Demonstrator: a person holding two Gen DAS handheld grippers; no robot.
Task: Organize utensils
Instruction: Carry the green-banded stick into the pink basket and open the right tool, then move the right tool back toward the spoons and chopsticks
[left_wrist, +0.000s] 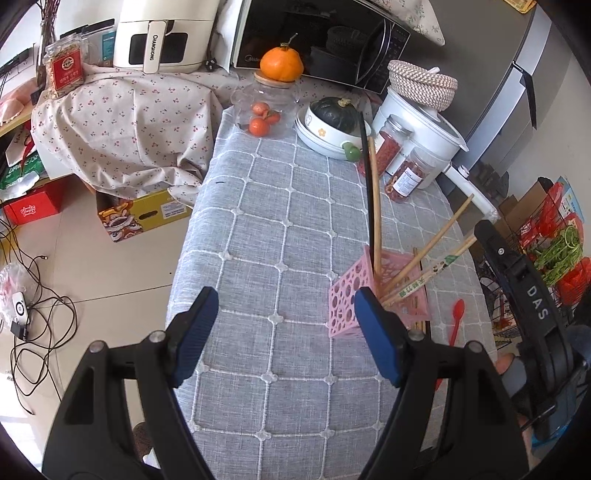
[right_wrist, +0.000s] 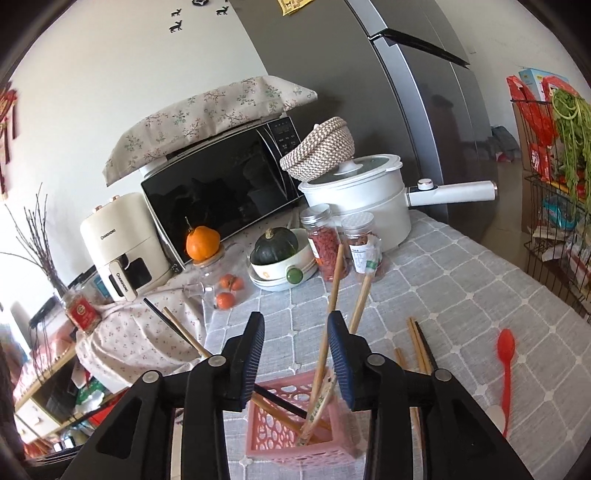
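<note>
From my left wrist view, my left gripper (left_wrist: 286, 325) hangs over the table (left_wrist: 266, 229), which has a grey cloth with white squares. Its fingers (left_wrist: 195, 325) stand wide apart and released, with only cloth between them. Just beyond the right finger is the pink basket (left_wrist: 345, 299) with round holes. Several chopsticks stand in it — a black chopstick (left_wrist: 365, 166) and a wooden one lean toward the far side, and the others lean to the right. A red spoon (left_wrist: 457, 321) lies on the cloth to the right of the basket. My right gripper's black body (left_wrist: 532, 295) shows at the right edge of this view. On the far side of the table I see a glass jar with an orange (left_wrist: 281, 63) on its lid, a white bowl with a dark squash (left_wrist: 334, 114), and a white pot.

From my right wrist view, my right gripper (right_wrist: 295, 354) is above the pink basket (right_wrist: 295, 435), which is near and low in the picture. Its fingers (right_wrist: 341, 354) are parted and released. One wooden chopstick (right_wrist: 330, 314) rises from the basket just beside the inner side of the right finger; if it touches the pad, I cannot tell. More loose chopsticks (right_wrist: 419, 345) lie flat on the cloth to the right of the basket, and the red spoon (right_wrist: 505, 373) lies further right — well apart from them.
</note>
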